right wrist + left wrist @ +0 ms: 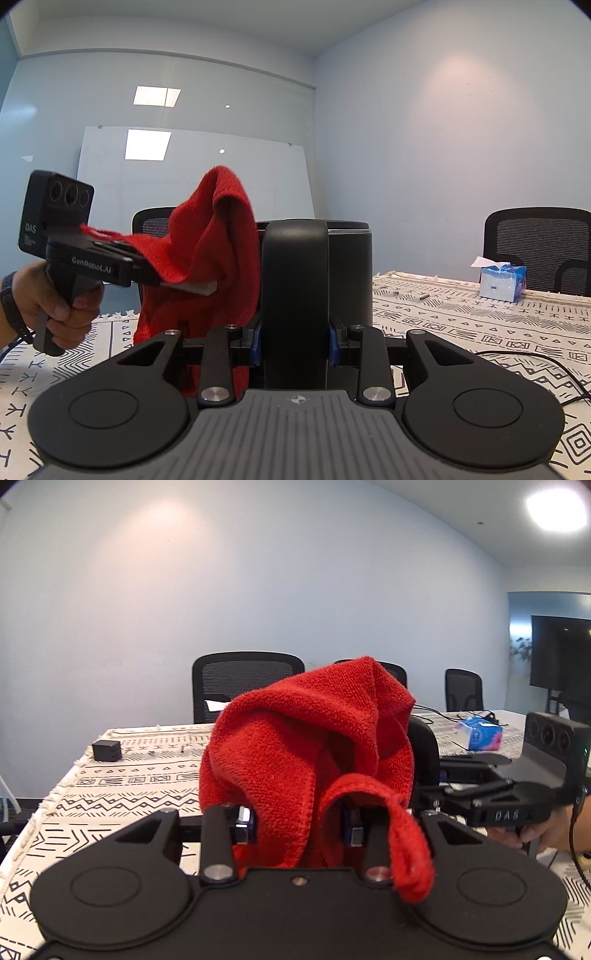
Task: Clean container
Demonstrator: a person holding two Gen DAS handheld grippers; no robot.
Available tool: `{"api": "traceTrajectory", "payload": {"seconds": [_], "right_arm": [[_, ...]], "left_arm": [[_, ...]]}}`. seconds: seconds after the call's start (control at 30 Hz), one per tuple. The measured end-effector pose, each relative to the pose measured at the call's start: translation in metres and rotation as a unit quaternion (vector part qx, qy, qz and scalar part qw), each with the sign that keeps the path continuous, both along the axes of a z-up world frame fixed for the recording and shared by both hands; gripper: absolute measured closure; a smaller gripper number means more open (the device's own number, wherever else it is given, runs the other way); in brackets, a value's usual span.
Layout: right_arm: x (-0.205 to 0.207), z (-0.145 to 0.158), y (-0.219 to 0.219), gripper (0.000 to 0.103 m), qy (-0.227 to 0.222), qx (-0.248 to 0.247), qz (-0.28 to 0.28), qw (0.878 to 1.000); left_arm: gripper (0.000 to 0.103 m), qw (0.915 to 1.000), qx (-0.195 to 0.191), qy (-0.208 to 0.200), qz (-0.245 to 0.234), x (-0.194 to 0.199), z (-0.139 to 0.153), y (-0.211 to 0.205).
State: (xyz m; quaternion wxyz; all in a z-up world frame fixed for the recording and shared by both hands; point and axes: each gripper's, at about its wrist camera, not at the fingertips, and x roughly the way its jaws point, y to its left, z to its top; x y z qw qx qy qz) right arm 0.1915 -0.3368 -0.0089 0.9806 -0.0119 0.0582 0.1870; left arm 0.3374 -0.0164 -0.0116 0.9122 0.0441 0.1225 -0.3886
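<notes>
My left gripper [299,823] is shut on a red cloth [306,738], which bunches up over its fingers and hides most of the container behind it. The same cloth [207,251] hangs against the left side of a black container [347,273] in the right wrist view. My right gripper [295,343] is shut on the container's black handle [295,295] and holds it above the table. In the left wrist view only the handle's edge [424,749] shows right of the cloth, with the right gripper's body [517,797] beside it.
A patterned white tablecloth [129,786] covers the table. A blue tissue box [502,282] sits at the far right side, a small black box [106,750] at the far left. Black office chairs [243,683] stand behind the table. A black cable [535,362] lies on the cloth.
</notes>
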Motion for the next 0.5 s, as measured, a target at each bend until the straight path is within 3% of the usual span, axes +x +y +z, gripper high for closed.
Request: {"api": "traceTrajectory", "payload": {"seconds": [0.2, 0.4, 0.5], "right_arm": [[0.0, 0.0, 0.0, 0.073, 0.001, 0.002, 0.001, 1.0], [0.0, 0.001, 0.0, 0.073, 0.002, 0.004, 0.002, 1.0], [0.0, 0.001, 0.0, 0.073, 0.002, 0.004, 0.001, 1.0]], "left_arm": [[0.061, 0.998, -0.005, 0.048, 0.042, -0.001, -0.02, -0.005], [0.061, 0.9958, -0.014, 0.011, 0.09, -0.022, 0.004, -0.014], [0.061, 0.9931, -0.012, 0.014, 0.115, -0.027, 0.002, -0.023]]}}
